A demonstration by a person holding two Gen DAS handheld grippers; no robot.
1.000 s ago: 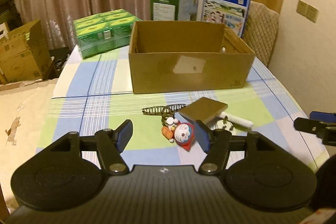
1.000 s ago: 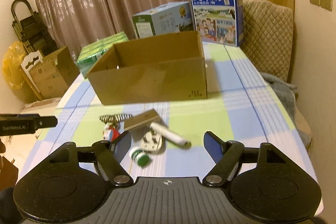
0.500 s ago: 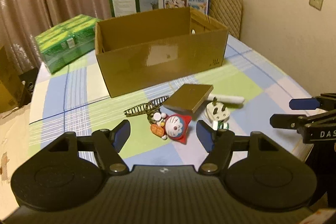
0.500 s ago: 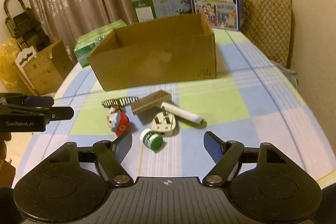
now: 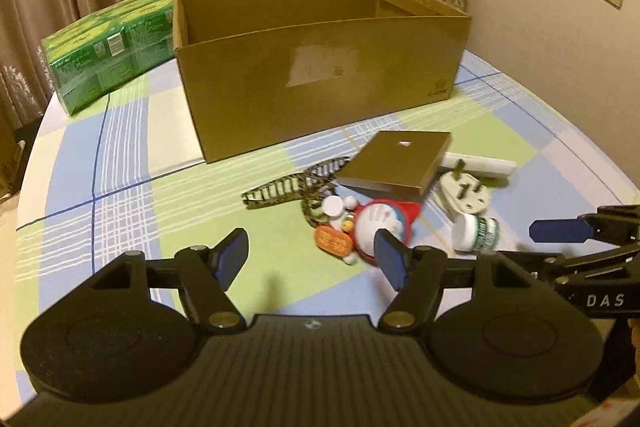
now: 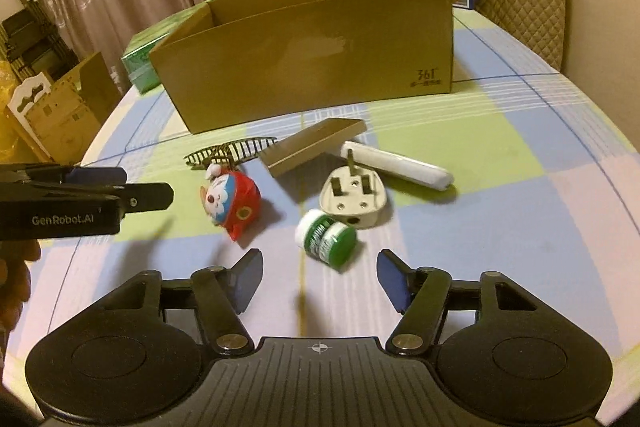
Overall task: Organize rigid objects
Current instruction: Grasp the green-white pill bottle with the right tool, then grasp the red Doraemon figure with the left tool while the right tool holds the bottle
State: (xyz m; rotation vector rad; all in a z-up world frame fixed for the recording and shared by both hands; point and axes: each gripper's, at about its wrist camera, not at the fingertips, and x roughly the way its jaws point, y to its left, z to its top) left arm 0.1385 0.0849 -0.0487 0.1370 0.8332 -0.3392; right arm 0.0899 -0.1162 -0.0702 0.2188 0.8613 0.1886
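the right gripper (image 6: 320, 281) hangs low over the checked tablecloth (image 6: 520, 155), its jaws apart and just now narrowing, nothing between them. just ahead lies a small white jar with a green cap (image 6: 326, 237), tipped on its side, cap toward the near right. the left gripper (image 5: 310, 259) also stands open and empty, its right pad in front of a round red-and-white cartoon toy (image 5: 384, 223) of glossy plastic. beyond the jar a white three-pin plug (image 6: 354, 197) lies pins up. a smooth white tube (image 6: 396, 165) runs from far left to near right. a flat brown box (image 6: 314, 149) rests tilted, one edge raised. a striped hair clip (image 6: 232, 151) lies crosswise. farthest stands the open cardboard box (image 6: 312, 67), its long side across the table.
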